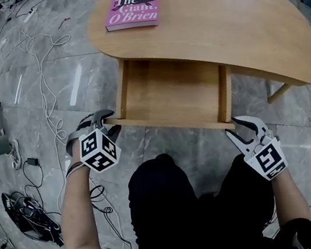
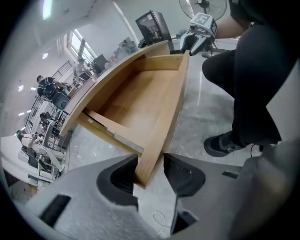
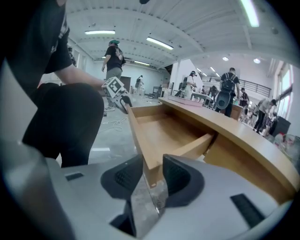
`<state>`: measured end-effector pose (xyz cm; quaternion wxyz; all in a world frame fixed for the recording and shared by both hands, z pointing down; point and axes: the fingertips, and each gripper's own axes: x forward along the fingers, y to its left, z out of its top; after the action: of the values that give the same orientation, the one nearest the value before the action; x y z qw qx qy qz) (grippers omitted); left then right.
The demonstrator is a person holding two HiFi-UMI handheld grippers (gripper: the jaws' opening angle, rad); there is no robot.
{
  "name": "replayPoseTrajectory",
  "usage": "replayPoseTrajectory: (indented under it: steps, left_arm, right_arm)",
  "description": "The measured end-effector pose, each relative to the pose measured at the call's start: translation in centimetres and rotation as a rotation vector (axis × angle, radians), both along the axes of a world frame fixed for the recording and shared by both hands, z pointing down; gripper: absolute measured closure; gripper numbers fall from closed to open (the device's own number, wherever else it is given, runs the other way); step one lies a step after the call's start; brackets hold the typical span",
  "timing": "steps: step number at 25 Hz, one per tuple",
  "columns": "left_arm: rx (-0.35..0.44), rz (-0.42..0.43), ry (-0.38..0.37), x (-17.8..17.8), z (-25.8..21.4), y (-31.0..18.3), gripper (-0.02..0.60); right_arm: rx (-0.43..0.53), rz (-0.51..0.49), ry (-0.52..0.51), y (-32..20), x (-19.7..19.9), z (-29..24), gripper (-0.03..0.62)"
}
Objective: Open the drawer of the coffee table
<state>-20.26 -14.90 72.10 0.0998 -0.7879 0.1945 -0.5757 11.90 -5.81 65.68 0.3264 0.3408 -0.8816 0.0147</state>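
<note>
Drawer (image 1: pixel 167 89) of pale wood, standing well out from under the oval coffee table (image 1: pixel 234 31), empty, its front panel nearest the kneeling person in black. On the far left of the surface lies a pink paperback book (image 1: pixel 131 5).

Seen from the head, the left hand-held gripper (image 1: pixel 108 122) sits at the drawer's front left corner and the right hand-held gripper (image 1: pixel 234 126) at its front right corner, each with a marker cube behind it. White cables (image 1: pixel 30 47) trail over the grey marble floor to the left. This view does not show how the jaws meet the wood.

The left gripper view does: the left hand-held gripper (image 2: pixel 150 173) straddles the end of the front panel, one pad against the wood and a slim gap at the other, so it is released rather than clenched. Along the panel it also catches the other gripper at the far corner, a black shoe (image 2: pixel 220 145) and a standing fan (image 2: pixel 204 7).

The right gripper view shows the right hand-held gripper (image 3: pixel 152 176) straddling the opposite end of the panel. The pads sit very close on both sides; they seem loose rather than pressing, though the wide lens makes this hard to judge. Only this view shows people standing (image 3: pixel 113 58) in a bright hall beyond.
</note>
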Motion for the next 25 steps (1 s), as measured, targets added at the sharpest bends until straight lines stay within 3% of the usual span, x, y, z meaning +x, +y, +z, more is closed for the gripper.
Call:
replayPoseTrajectory:
  steps: [2, 9, 14, 25]
  left_arm:
    - [-0.018, 0.008, -0.009, 0.0, -0.1, 0.1, 0.407]
    - [-0.066, 0.004, -0.012, -0.2, 0.1, 0.9, 0.422]
    - [-0.05, -0.027, 0.019, -0.2, 0.1, 0.7, 0.41]
    - [-0.019, -0.037, 0.02, -0.4, -0.1, -0.3, 0.391]
  right_arm:
    - [0.011, -0.035, 0.009, 0.3, -0.5, -0.4, 0.484]
    - [-0.018, -0.07, 0.001, 1.0, -0.7, -0.2, 0.496]
    - [-0.037, -0.011, -0.08, 1.0, -0.7, -0.3, 0.49]
    - [-0.016, -0.013, -0.106, 0.4, -0.9, -0.5, 0.48]
